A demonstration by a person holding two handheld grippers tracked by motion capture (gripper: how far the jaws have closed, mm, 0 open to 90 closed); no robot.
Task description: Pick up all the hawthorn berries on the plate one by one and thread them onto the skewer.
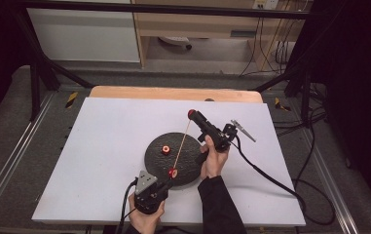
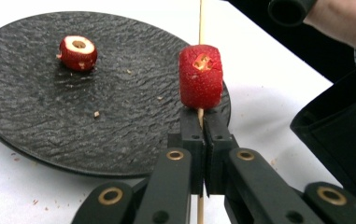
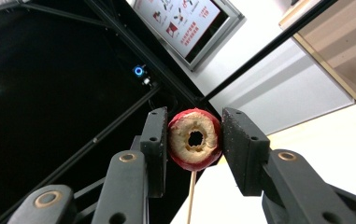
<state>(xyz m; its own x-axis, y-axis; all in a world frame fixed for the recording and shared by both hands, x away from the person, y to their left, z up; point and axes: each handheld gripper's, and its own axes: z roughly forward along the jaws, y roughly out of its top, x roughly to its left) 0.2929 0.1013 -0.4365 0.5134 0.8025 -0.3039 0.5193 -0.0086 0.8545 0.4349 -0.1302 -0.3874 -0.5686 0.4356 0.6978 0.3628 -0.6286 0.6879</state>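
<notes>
On the white table [image 1: 100,146], a little toward its near edge, lies a round dark plate [image 1: 156,156] with a rough, slate-like face. 1 red fruit ring [image 1: 165,149] with a pale cut top and a hole through the middle rests on the plate, left of its centre; the left gripper view shows it [image 2: 78,52] lying flat and well apart from everything else, with a few crumbs scattered around.

A thin wooden skewer [image 1: 182,141] runs slantwise above the plate, from its near rim up and away toward the far right. The left gripper [image 1: 166,181], held in the person's left hand [image 1: 146,217] by the near edge of the table, has its jaws pressed together on the lower end of the skewer [image 2: 200,116]. Just above those jaws a second red fruit piece [image 2: 201,76] sits threaded on the stick, touching the jaw tips, over the near rim of the plate [image 2: 35,116].

At the far end of the skewer, the right gripper [image 1: 193,115], in the person's right hand [image 1: 213,158], is raised off the table and pinches a third fruit ring [image 3: 195,138] from both sides, pads against its red skin. The ring's pale cut face and its hole face the camera, and the skewer [image 3: 190,196] comes down from beneath it.
</notes>
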